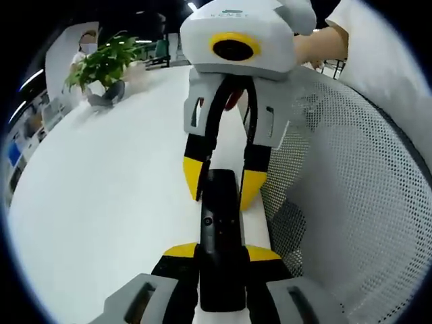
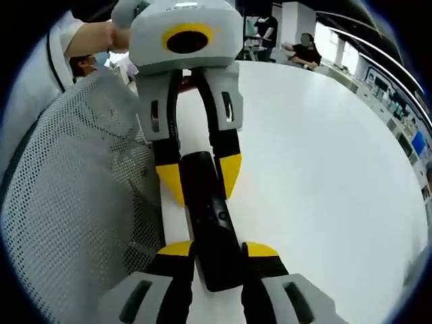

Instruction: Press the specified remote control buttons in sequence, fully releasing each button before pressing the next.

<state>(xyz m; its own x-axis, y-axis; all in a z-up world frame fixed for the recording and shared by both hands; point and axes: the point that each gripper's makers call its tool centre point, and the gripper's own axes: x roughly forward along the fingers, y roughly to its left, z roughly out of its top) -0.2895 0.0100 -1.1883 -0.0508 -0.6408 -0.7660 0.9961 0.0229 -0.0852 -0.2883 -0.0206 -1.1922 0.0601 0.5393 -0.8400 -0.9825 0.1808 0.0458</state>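
Note:
A black remote control [image 1: 219,229] is held lengthwise over the white table [image 1: 108,202], with a gripper at each end. In the left gripper view, my left gripper [image 1: 221,252] is shut on the remote's near end, its yellow-tipped jaws pressed against both sides. My right gripper [image 1: 221,179] faces it from above and is shut on the far end. The right gripper view mirrors this: my right gripper [image 2: 218,249] clamps the remote control [image 2: 209,202] at the bottom, and the left gripper [image 2: 199,174] grips the far end. One small round button shows on the remote's top face.
A white mesh chair back [image 1: 351,202] stands close beside the grippers, also the mesh chair back [image 2: 74,202]. A potted plant [image 1: 104,64] sits at the table's far side. A person's hand and white sleeve [image 1: 351,40] hold the right gripper. Seated people [image 2: 307,50] are far off.

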